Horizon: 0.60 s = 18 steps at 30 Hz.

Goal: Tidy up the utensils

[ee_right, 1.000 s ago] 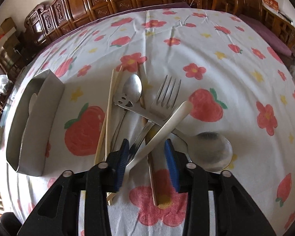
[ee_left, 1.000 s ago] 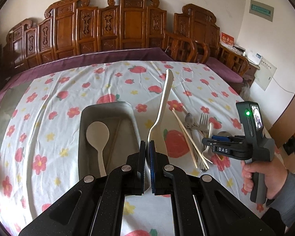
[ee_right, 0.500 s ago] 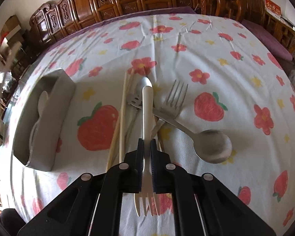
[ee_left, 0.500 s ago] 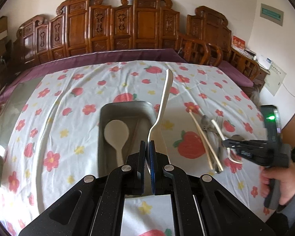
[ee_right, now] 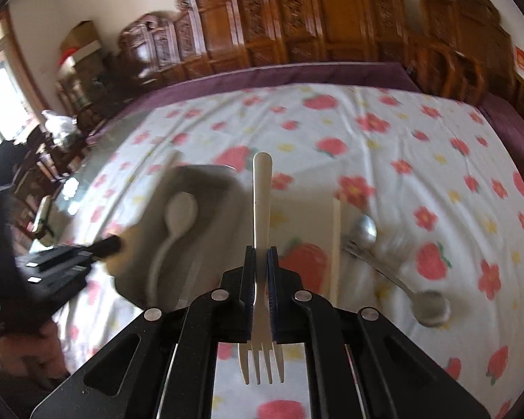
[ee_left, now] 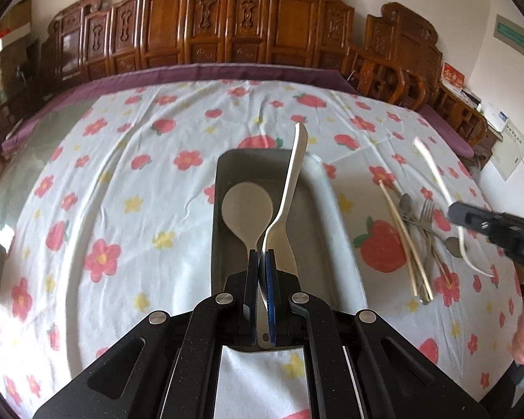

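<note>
My left gripper point(ee_left: 261, 262) is shut on a cream plastic knife point(ee_left: 290, 192), held over the grey metal tray point(ee_left: 227, 160). A cream spoon point(ee_left: 248, 209) lies in the tray. My right gripper point(ee_right: 261, 262) is shut on a cream plastic fork point(ee_right: 262, 209), tines toward the camera, handle pointing forward above the table. It also shows in the left wrist view point(ee_left: 471, 220) at the right, carrying the fork point(ee_left: 436, 178). The tray point(ee_right: 213, 174) and spoon point(ee_right: 178, 216) show blurred in the right wrist view.
On the floral tablecloth right of the tray lie chopsticks point(ee_left: 405, 241), a metal fork point(ee_left: 428, 209) and metal spoons point(ee_left: 452, 244); they also show in the right wrist view point(ee_right: 433, 307). Carved wooden chairs point(ee_left: 227, 28) line the far table edge.
The right gripper closed on the cream fork, lifted it from the pile and swung left toward the tray. The left gripper moved the knife from beside the tray to above it.
</note>
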Available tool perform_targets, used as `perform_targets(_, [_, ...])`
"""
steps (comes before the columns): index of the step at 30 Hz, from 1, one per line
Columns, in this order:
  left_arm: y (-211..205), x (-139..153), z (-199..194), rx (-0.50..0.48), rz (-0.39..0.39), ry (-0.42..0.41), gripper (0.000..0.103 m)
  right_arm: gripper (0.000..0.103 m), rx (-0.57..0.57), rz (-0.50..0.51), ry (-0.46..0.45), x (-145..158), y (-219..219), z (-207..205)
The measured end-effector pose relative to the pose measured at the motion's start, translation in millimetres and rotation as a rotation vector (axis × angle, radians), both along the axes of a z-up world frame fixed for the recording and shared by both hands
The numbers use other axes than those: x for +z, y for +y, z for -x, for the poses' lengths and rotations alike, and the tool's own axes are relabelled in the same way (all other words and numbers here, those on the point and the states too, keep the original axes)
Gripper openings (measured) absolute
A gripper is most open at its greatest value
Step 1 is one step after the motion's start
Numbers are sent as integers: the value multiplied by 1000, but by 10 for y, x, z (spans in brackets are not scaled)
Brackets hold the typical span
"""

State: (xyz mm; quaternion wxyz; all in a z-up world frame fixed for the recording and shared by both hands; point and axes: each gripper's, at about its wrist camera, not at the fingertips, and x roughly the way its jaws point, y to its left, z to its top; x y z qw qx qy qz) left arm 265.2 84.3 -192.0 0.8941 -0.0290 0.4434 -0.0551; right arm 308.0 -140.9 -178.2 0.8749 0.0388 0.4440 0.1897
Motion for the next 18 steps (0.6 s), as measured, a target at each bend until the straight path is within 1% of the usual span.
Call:
perform_targets(3, [12,-81,-52,6,8,22,3,8,39,-12,-12,87,187,-25])
perform_targets(6, [28,-114,-83,15,11,32,3,8,66,-20,-15,111,351,-67])
perform_targets(9, [66,-69,-93,21,18,21,8,8,85,-25,-12,96,504,-132])
perform_targets(11, [91,-24,-96,25,21,10,14,8,93,-28,-10,71,595,-176])
perform_targets(18, [273,144,-119,49,27,-31,14,8,113,-36,23,-148,871,-315])
